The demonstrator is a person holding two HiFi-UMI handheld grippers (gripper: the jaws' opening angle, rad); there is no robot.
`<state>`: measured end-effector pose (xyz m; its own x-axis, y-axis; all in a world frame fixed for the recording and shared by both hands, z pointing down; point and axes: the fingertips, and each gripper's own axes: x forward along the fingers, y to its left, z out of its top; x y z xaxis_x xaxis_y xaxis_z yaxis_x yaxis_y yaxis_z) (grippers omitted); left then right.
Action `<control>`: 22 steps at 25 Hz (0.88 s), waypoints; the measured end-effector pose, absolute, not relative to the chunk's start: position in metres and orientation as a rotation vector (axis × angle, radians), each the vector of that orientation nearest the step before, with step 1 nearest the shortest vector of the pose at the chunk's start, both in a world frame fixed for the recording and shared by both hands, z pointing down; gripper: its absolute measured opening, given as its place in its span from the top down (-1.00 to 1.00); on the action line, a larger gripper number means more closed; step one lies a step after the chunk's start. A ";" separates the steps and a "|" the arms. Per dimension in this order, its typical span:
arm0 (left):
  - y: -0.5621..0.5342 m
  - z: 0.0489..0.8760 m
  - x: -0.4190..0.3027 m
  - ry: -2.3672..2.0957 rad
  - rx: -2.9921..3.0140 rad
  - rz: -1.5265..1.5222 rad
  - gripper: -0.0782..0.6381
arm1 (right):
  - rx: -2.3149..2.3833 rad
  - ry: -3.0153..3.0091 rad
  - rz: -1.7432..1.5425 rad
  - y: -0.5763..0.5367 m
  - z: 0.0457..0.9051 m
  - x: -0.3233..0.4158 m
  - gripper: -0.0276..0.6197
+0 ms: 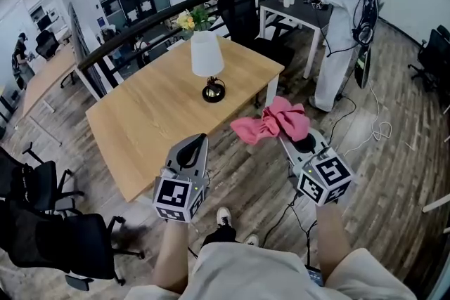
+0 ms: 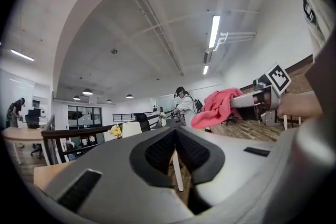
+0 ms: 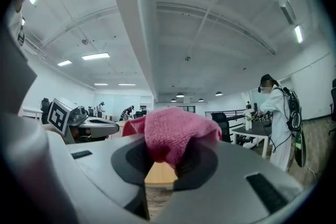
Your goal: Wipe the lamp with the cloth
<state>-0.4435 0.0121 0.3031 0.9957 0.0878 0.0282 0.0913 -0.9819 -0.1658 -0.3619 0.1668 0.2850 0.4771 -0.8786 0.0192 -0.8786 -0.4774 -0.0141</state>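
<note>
pink cloth point(image 1: 271, 121) pinched in right claw point(image 1: 283, 135), bunched over its tips, just off the wooden surface point(image 1: 140, 123), white-shaded lamp point(image 1: 208, 61) upright mid-surface, well apart, left claw point(image 1: 199, 140) closed tight, empty

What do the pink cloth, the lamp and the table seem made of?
Cloth: soft nubby weave, likely microfibre or terry. Lamp: matte white shade, perhaps fabric; dark shiny base, possibly metal. Table: pale matte wood grain, maybe laminate.

Cloth point(image 1: 271, 121): pink, soft, nubby fabric.
Lamp shade point(image 1: 207, 53): white, matt.
Lamp base point(image 1: 213, 92): dark, glossy, metallic.
Counter point(image 1: 151, 124): pale wood, smooth, matt.
Left tool point(image 2: 176, 136), right tool point(image 3: 164, 155): grey matt plastic.
Floor point(image 1: 394, 172): wood planks.
</note>
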 end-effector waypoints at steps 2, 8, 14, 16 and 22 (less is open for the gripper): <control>0.010 0.304 -0.434 -0.126 -2.970 -0.024 0.76 | -2.700 1.607 -0.028 0.165 0.285 -0.352 0.64; -0.006 0.309 -0.396 -0.114 -2.964 -0.014 0.76 | -2.714 1.629 -0.032 0.147 0.293 -0.313 0.64; -0.046 0.316 -0.339 -0.088 -2.973 -0.005 0.76 | -2.700 1.662 -0.039 0.108 0.300 -0.259 0.64; -0.061 0.316 -0.320 -0.083 -2.977 0.002 0.76 | -2.700 1.666 -0.037 0.095 0.300 -0.241 0.64; -0.111 0.314 -0.262 -0.078 -2.993 0.005 0.76 | -2.697 1.683 -0.049 0.049 0.300 -0.190 0.64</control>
<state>-0.2623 -0.1109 0.3143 0.9986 0.0522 0.0007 0.0517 -0.9877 -0.1474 -0.1898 0.0494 0.2996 0.4391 -0.8973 0.0460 -0.8984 -0.4389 0.0158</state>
